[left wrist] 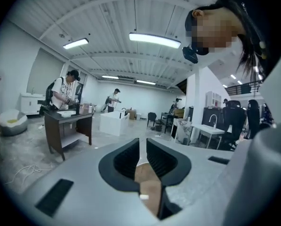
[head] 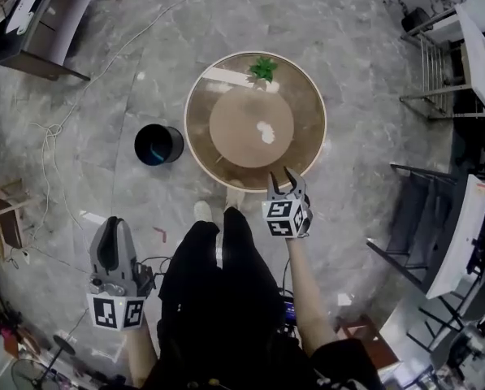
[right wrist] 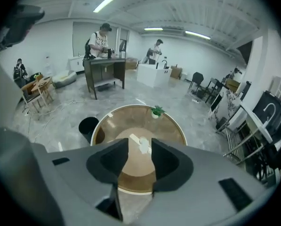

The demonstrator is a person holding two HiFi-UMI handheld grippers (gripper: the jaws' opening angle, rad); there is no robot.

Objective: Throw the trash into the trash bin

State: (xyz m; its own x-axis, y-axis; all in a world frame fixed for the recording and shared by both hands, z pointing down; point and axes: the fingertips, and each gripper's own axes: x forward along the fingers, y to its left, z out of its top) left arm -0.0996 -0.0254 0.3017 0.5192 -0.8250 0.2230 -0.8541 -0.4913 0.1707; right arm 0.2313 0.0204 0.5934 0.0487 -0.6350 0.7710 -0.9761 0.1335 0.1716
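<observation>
A crumpled white piece of trash [head: 265, 131] lies on the brown middle of the round glass table [head: 200, 149]. The black trash bin [head: 158, 145] stands on the floor just left of the table. My right gripper [head: 282, 179] hovers over the table's near rim, open, with nothing between its fingers. In the right gripper view the trash [right wrist: 143, 145] shows through that gap [right wrist: 139, 157], farther off, and the bin [right wrist: 87, 125] sits to the left. My left gripper [head: 112, 238] hangs low at the left beside my legs, its jaws nearly together [left wrist: 142, 149]. A brown patch shows in the slit; what it is stays unclear.
A small green plant [head: 263, 68] stands at the table's far edge. Cables [head: 55, 128] trail over the grey floor at left. A dark desk [head: 47, 23] is at the top left, with metal racks and chairs [head: 437, 63] along the right. People work at a desk [left wrist: 67, 114] in the background.
</observation>
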